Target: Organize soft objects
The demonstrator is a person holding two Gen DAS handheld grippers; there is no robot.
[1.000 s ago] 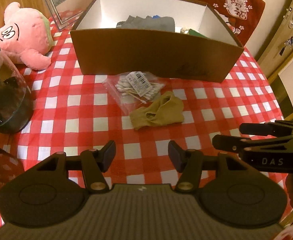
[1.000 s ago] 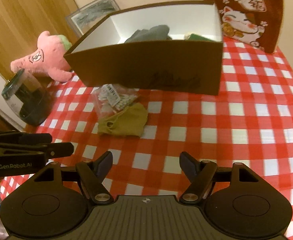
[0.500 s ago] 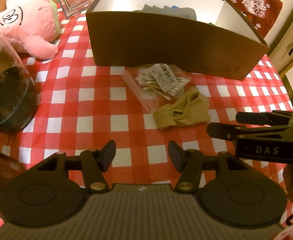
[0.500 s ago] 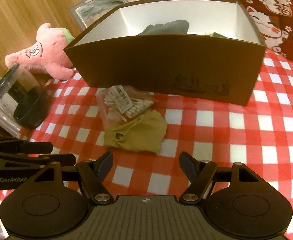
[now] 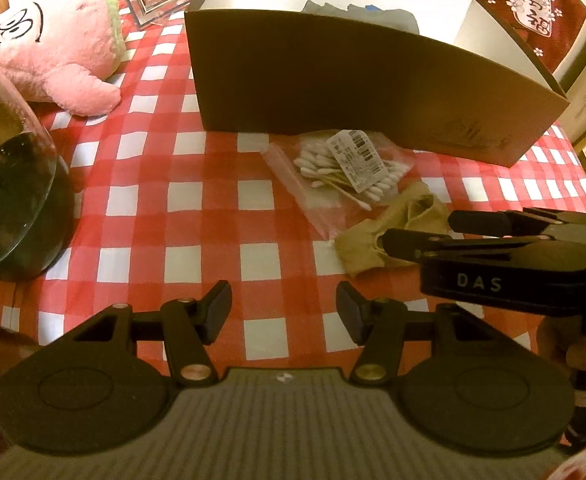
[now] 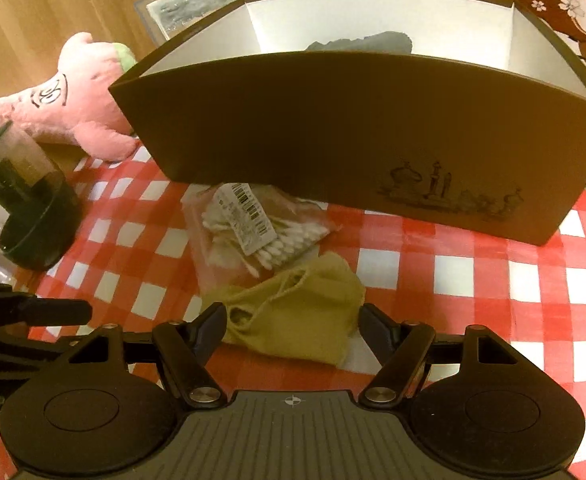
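Red-checked counter (image 6: 473, 280) carries the tan cloth (image 6: 293, 312) at six o'clock from the box (image 6: 333, 128). Right gripper (image 6: 293, 320) fingers stand spread around it; left gripper (image 5: 283, 308) spread, empty. Probably light, limp: pinch a raised fold.

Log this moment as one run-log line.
phase: approach | right gripper: open over tan sock | left gripper: open, empty | box: behind
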